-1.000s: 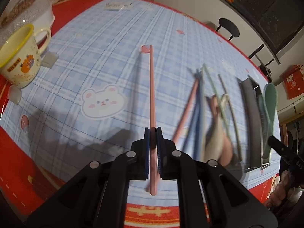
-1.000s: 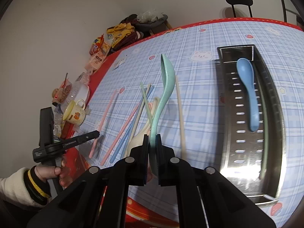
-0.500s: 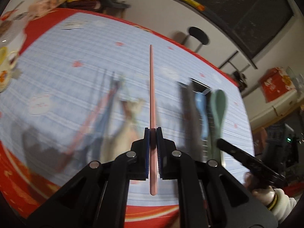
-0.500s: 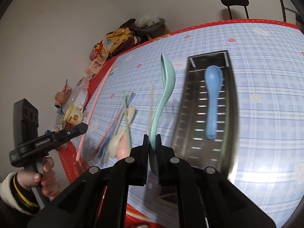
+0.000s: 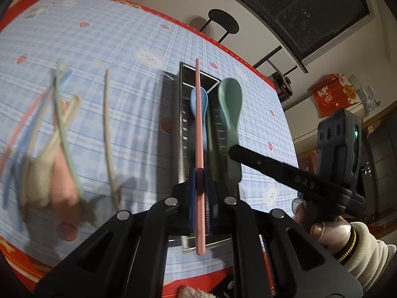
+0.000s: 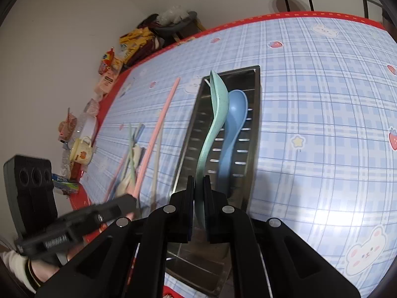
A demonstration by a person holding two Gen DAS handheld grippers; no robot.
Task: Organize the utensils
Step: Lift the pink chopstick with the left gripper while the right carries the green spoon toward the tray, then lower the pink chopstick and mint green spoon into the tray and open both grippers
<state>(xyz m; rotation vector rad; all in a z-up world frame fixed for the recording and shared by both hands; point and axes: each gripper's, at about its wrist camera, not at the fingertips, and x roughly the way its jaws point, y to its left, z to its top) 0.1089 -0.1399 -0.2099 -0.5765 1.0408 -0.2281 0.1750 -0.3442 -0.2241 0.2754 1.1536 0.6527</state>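
Note:
My left gripper (image 5: 200,173) is shut on a pink chopstick (image 5: 198,114) and holds it above the steel tray (image 5: 183,94), lengthwise along it. My right gripper (image 6: 199,181) is shut on a green spoon (image 6: 215,114) and holds it over the same tray (image 6: 253,134). A blue spoon (image 6: 234,124) lies in the tray; it also shows in the left wrist view (image 5: 204,99). The green spoon (image 5: 229,104) and the right gripper's body appear at the right of the left wrist view. The pink chopstick (image 6: 158,129) and the left gripper show at the left of the right wrist view.
Several loose chopsticks and spoons (image 5: 57,129) lie in a heap on the blue checked tablecloth left of the tray. A lone beige chopstick (image 5: 108,124) lies between heap and tray. A yellow-rimmed mug (image 6: 80,151) and snack packets (image 6: 134,42) stand along the far left edge.
Both grippers have swung right, over the tray. The pink chopstick now hangs above the blue spoon. The green spoon has moved from beside the tray to above it.

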